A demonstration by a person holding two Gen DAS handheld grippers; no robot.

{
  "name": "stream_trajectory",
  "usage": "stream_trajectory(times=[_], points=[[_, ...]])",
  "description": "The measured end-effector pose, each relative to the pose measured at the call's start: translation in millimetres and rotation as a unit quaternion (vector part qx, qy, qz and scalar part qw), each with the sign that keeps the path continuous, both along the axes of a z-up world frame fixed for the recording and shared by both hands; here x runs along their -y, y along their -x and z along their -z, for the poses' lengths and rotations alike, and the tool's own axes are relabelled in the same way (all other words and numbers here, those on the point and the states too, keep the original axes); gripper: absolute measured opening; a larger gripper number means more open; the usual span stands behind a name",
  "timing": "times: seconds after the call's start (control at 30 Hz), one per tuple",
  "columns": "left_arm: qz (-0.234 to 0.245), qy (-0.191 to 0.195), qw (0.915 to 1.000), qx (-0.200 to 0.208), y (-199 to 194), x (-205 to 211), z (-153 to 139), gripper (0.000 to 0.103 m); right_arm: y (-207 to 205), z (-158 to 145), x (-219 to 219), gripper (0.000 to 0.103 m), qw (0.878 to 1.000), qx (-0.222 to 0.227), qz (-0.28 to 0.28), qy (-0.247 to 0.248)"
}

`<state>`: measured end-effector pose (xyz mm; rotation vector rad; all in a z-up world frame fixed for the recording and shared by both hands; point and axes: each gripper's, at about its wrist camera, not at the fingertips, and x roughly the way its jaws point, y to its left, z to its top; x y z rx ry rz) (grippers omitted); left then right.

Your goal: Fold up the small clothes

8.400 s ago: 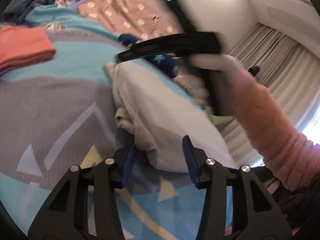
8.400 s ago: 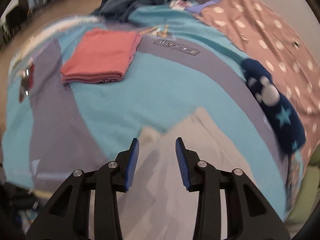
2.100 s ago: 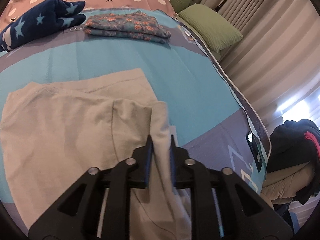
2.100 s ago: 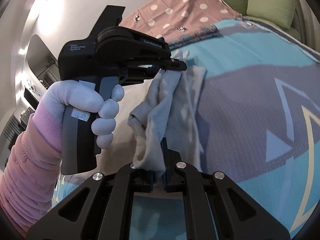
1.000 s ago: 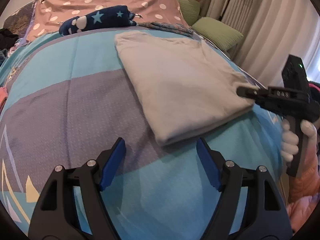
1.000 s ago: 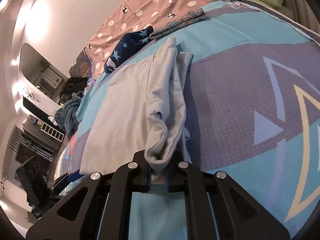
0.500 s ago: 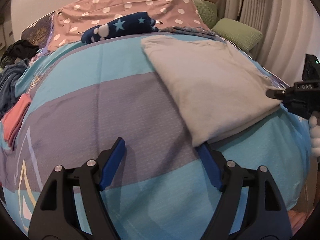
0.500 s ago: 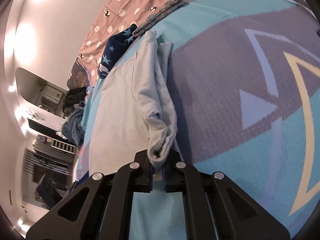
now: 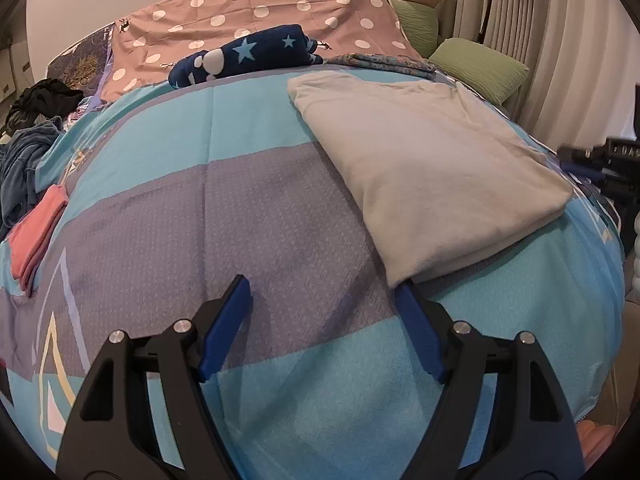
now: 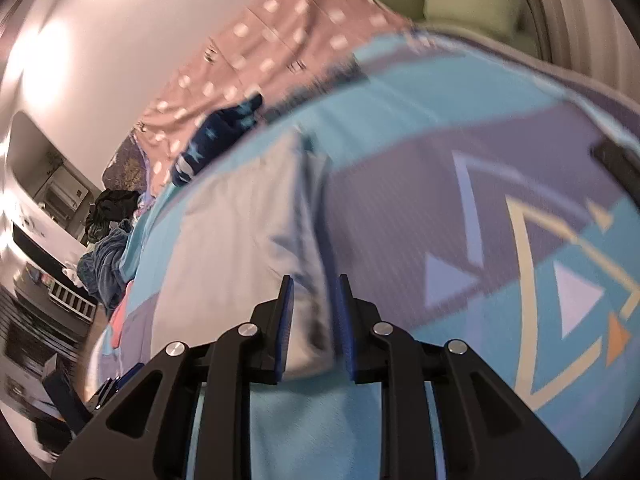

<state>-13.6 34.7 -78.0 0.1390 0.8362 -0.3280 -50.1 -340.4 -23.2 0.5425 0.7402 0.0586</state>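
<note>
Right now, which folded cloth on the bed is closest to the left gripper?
The big cream garment; its corner reaches the left gripper, unlike the far pink one.

Green pillows by curtains, bedspread.

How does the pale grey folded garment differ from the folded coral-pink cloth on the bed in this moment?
The pale grey folded garment is much the larger; the folded coral-pink cloth is a small, narrow stack. The grey one lies on the right of the striped blue bedspread, the pink one at its left edge. The right tongs are opening around the grey garment's edge; nothing is near the pink cloth. Both lie folded flat.
</note>
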Motion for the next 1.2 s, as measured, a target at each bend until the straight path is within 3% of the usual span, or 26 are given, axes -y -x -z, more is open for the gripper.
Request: stream_trajectory(times=[0.13,0.2,0.23,0.27,0.33,0.47,0.5,0.57,0.67,0.8,0.87,0.9,0.97,1.2], points=[[0.0,0.002,1.0,-0.001,1,-1,0,0.077,-13,0,-28,0.021,0.997,0.018,-0.071,0.012],[0.0,-0.005,1.0,0.0,2,-2,-1,0.074,-27,15,-32,0.02,0.997,-0.024,-0.07,0.023],[-0.002,-0.008,1.0,0.001,3,-3,-1,0.071,-34,33,-25,0.011,0.996,-0.062,-0.054,0.019],[-0.007,-0.01,0.9999,0.001,4,-7,0,0.068,-34,42,-16,0.0,0.997,-0.067,-0.048,-0.004],[-0.02,-0.005,0.9998,-0.004,5,-19,-1,0.063,-33,47,-2,0.0,0.995,-0.061,-0.052,-0.055],[-0.012,0.085,0.9959,-0.027,3,-40,-17,0.039,-33,38,-1,0.001,0.996,-0.057,-0.063,-0.039],[-0.005,0.101,0.9946,-0.023,2,-40,-22,0.039,-35,36,-1,0.002,0.995,-0.058,-0.066,-0.042],[0.011,0.113,0.9935,-0.005,-6,-31,-33,0.039,-40,31,1,0.015,0.994,-0.057,-0.074,-0.058],[0.023,0.115,0.9931,-0.003,-24,-15,-31,0.052,-47,24,5,0.023,0.993,-0.052,-0.078,-0.069],[0.02,0.149,0.9866,-0.062,-64,-1,-8,0.06,-46,14,7,0.032,0.995,-0.034,-0.083,-0.046],[0.021,0.164,0.9826,-0.084,-75,2,0,0.065,-48,13,9,0.053,0.996,-0.035,-0.075,-0.021],[0.024,0.168,0.9818,-0.086,-78,3,1,0.067,-50,13,11,0.056,0.997,-0.039,-0.063,-0.002],[0.035,0.167,0.9814,-0.088,-83,8,1,0.07,-56,16,16,0.058,0.998,-0.042,-0.052,0.012],[0.056,0.184,0.9748,-0.112,-110,13,4,0.076,-100,45,27,0.06,0.99,-0.084,-0.099,-0.061]])
